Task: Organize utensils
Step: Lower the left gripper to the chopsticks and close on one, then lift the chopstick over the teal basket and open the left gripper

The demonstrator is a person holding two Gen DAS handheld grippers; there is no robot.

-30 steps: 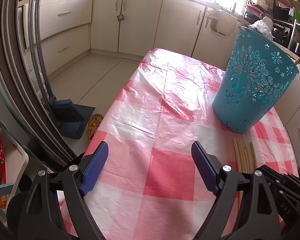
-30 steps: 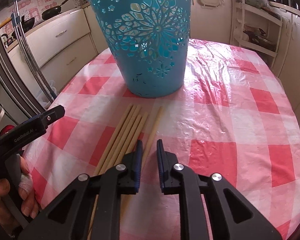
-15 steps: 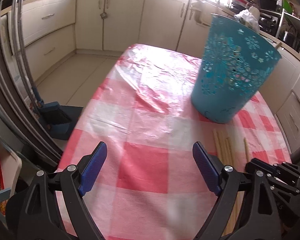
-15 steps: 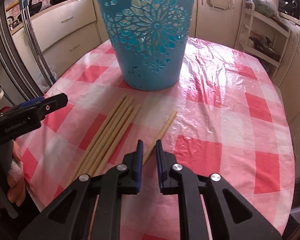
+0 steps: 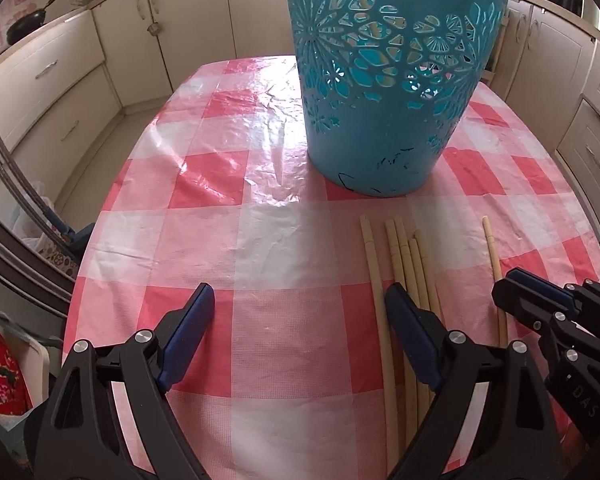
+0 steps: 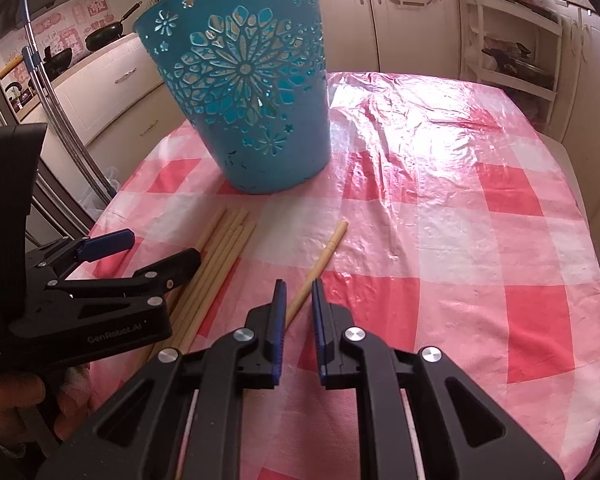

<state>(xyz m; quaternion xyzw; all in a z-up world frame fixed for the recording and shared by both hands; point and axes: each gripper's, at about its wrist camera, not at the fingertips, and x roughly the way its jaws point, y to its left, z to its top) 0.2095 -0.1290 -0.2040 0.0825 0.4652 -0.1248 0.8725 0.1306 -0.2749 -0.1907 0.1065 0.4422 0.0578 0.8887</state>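
A tall blue openwork basket (image 5: 392,80) (image 6: 248,92) stands upright on the pink checked tablecloth. Several pale wooden chopsticks (image 5: 404,264) (image 6: 216,256) lie side by side in front of it. One single chopstick (image 5: 494,264) (image 6: 320,260) lies apart to their right. My left gripper (image 5: 300,320) is open and empty, low over the cloth, its right finger over the bundle. My right gripper (image 6: 298,304) has its jaws narrowly apart around the single chopstick's near part, which passes between the pads; whether they grip it is unclear.
The table edge (image 5: 100,240) curves down on the left, with the floor and cream cabinets (image 5: 40,88) beyond. A shelf rack (image 6: 512,52) stands behind the table on the right. Metal poles (image 6: 60,112) lean at the left.
My left gripper has swung right toward the basket and the chopstick bundle. The single chopstick has shifted further from the bundle, and my right gripper's jaws stand slightly wider.
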